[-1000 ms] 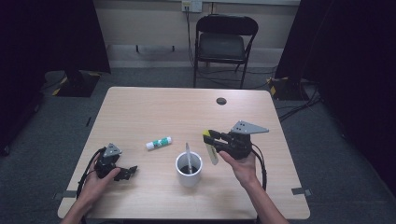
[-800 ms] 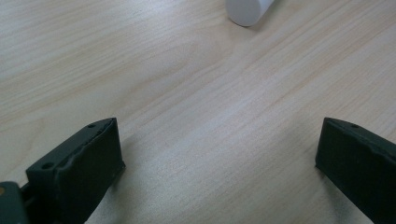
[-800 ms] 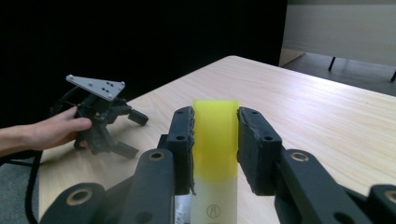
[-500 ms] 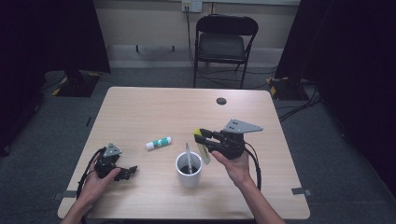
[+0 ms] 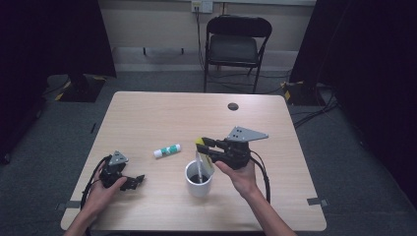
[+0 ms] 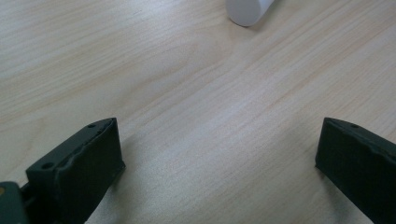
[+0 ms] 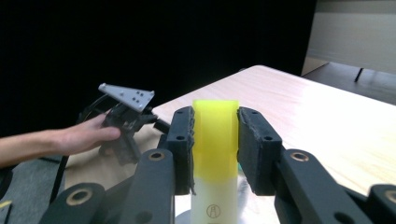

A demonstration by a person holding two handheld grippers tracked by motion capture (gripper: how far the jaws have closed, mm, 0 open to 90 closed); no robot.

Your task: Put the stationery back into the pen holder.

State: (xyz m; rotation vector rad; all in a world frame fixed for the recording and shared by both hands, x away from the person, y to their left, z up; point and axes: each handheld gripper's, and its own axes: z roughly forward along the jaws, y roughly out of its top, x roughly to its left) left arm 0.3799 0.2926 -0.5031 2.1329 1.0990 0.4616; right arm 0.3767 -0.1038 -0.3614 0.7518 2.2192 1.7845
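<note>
My right gripper (image 5: pixel 205 149) is shut on a pale highlighter with a yellow cap (image 5: pixel 201 153), gripping it by the cap. The highlighter hangs upright, its lower end over the white mug (image 5: pixel 198 184). A thin white stick stands in the mug. In the right gripper view the yellow cap (image 7: pixel 215 140) sits squeezed between both pads of the right gripper (image 7: pixel 215 122). My left gripper (image 5: pixel 129 180) rests on the table at the front left, a hand on it. Its jaws (image 6: pixel 217 144) stand wide open over bare wood. A green-and-white glue stick (image 5: pixel 167 151) lies between the two grippers.
A black round grommet (image 5: pixel 233 106) sits in the table (image 5: pixel 162 118) near its far edge. A black folding chair (image 5: pixel 236 44) stands behind the table. A white rounded end (image 6: pixel 247 9) lies ahead of the left jaws. Cables trail off the front edge.
My right gripper has carried the highlighter leftward and slightly up, from beside the mug's right side to over the mug. The left gripper has stayed put.
</note>
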